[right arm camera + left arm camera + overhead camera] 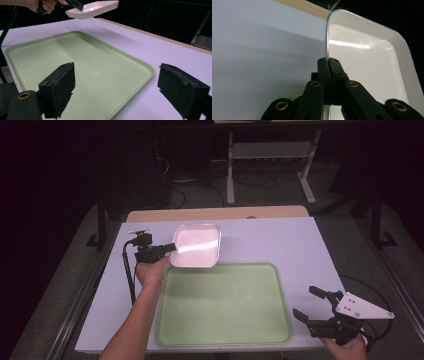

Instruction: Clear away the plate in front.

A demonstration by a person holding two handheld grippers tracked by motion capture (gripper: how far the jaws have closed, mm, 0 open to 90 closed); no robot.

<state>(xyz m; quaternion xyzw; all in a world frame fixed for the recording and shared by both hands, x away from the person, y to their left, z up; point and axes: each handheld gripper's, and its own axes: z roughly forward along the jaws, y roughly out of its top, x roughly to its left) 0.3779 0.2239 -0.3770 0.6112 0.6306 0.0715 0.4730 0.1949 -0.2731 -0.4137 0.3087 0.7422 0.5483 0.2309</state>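
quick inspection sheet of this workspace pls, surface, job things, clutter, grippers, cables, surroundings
surface: pale table with a wooden strip along its far edge
job's things: white dish held off the table by its rim; green tray lying flat, nothing in it
clutter: nothing seen
grippers: left gripper shut on the dish rim; right gripper open, beside the tray's right edge
cables: black cable hanging from the left gripper
surroundings: dark room, metal stand behind the table
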